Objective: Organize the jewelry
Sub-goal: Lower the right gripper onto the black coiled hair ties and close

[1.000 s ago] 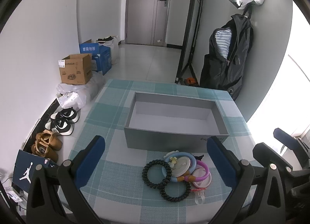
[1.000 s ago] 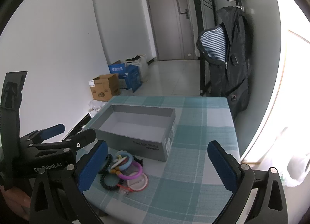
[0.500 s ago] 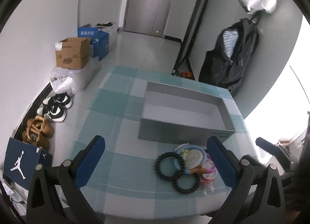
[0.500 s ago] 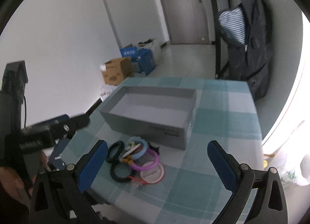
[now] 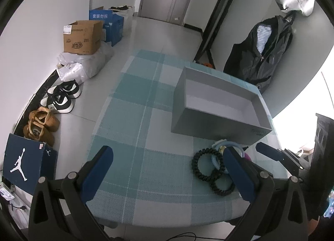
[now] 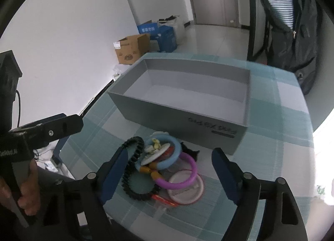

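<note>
A pile of bangles lies on the checked tablecloth in front of an empty grey box point(image 6: 187, 95): black beaded rings point(image 6: 135, 170), a light blue ring point(image 6: 169, 155), a purple ring point(image 6: 183, 176) and a pink disc point(image 6: 183, 188). My right gripper point(image 6: 171, 174) is open, low over the pile, its blue pads on either side of it. My left gripper point(image 5: 167, 174) is open and empty above the table's near left part; the black rings point(image 5: 206, 166) and the box point(image 5: 219, 107) lie to its right.
The left gripper's body point(image 6: 41, 132) shows at the left of the right wrist view. On the floor to the left are cardboard boxes point(image 5: 83, 36), shoes point(image 5: 60, 99) and a dark Jordan box point(image 5: 25, 166). A dark jacket point(image 5: 265, 49) hangs behind the table.
My right gripper has come down and forward until its open pads flank the bangle pile. My left gripper has swung left and back, away from the pile.
</note>
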Available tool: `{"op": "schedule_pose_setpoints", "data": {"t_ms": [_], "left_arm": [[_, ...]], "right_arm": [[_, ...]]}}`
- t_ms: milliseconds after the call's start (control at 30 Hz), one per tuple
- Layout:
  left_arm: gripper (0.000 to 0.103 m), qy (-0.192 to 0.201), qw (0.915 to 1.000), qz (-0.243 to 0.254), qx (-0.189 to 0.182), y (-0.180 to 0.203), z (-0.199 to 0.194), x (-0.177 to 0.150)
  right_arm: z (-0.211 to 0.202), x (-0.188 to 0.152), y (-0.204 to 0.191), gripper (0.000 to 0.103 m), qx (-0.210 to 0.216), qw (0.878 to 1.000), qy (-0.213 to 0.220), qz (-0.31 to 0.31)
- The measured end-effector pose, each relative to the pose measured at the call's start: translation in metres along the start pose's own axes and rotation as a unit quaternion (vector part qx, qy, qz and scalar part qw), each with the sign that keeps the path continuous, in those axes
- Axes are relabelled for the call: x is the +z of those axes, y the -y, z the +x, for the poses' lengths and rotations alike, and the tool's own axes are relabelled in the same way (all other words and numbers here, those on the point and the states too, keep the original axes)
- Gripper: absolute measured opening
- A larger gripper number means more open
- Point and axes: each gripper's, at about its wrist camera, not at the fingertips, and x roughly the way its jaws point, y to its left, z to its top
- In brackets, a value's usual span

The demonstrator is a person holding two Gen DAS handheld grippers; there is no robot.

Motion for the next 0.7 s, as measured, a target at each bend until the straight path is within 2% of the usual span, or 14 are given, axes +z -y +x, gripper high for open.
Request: {"op": "schedule_pose_setpoints", "data": {"t_ms": [67, 133, 233, 400, 600, 700], "left_arm": [[0.102, -0.005, 1.0000, 0.004, 0.001, -0.003, 0.001, 0.001], [0.102, -0.014, 0.9998, 0.010, 0.002, -0.003, 0.004, 0.000], [0.102, -0.041, 0.9989, 0.016, -0.017, -0.004, 0.012, -0.003], [0.102, -0.081, 0.9954, 0.035, -0.037, 0.006, 0.025, -0.008], [0.101, -0.095, 0.9925, 0.072, -0.029, 0.023, 0.035, -0.010], [0.095, -0.113, 0.9897, 0.086, -0.016, 0.030, 0.042, -0.012]], "right_arm": [[0.003, 0.001, -0.002, 0.073, 0.001, 1.000, -0.003, -0.001], [0.005, 0.002, -0.002, 0.071, 0.004, 1.000, -0.007, -0.001], [0.004, 0.002, -0.003, 0.070, 0.003, 1.000, -0.009, -0.003], [-0.009, 0.006, 0.013, 0.070, -0.013, 1.000, 0.013, 0.020], [-0.022, 0.007, 0.039, 0.070, -0.017, 0.997, 0.024, 0.072], [-0.028, 0.007, 0.042, 0.070, -0.012, 0.997, 0.030, 0.074]]}}
